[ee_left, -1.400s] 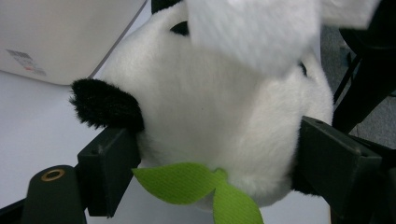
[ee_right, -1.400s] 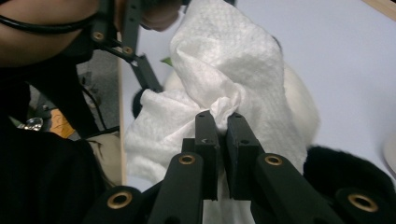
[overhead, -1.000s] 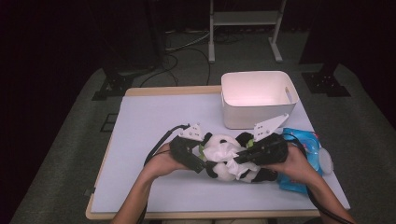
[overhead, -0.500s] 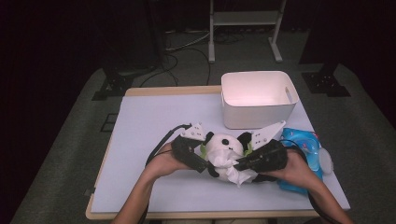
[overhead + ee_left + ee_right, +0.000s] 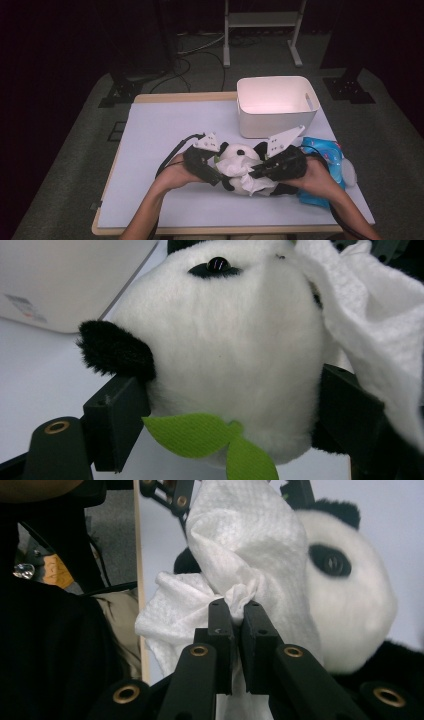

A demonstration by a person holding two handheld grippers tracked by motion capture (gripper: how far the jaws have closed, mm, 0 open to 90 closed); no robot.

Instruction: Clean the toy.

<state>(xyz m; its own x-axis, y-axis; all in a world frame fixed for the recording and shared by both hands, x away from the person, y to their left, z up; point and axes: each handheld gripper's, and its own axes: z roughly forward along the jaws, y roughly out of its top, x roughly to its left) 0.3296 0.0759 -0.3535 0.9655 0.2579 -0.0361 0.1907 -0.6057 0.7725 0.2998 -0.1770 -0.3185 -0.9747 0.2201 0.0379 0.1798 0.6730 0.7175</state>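
A black-and-white plush panda (image 5: pixel 241 151) lies at the table's front centre. My left gripper (image 5: pixel 219 176) comes in from the left and is shut on its head. In the left gripper view the black jaws press both sides of the white head (image 5: pixel 225 340), just above a green felt leaf (image 5: pixel 200 435). My right gripper (image 5: pixel 253 174) is shut on a bunched white wipe (image 5: pixel 245 170) that lies against the panda's head. The right gripper view has the closed right gripper (image 5: pixel 235 607) pinching the wipe (image 5: pixel 240 545) next to the panda's face (image 5: pixel 350 610).
A white plastic bin (image 5: pixel 277 107) stands behind the panda at the back right. A blue wipe packet (image 5: pixel 327 155) lies under my right hand near the table's right edge. The table's left half (image 5: pixel 150 140) is bare lilac surface.
The right gripper has shifted a little with the wipe over the panda's head, and the head has turned slightly. The left gripper has stayed in place.
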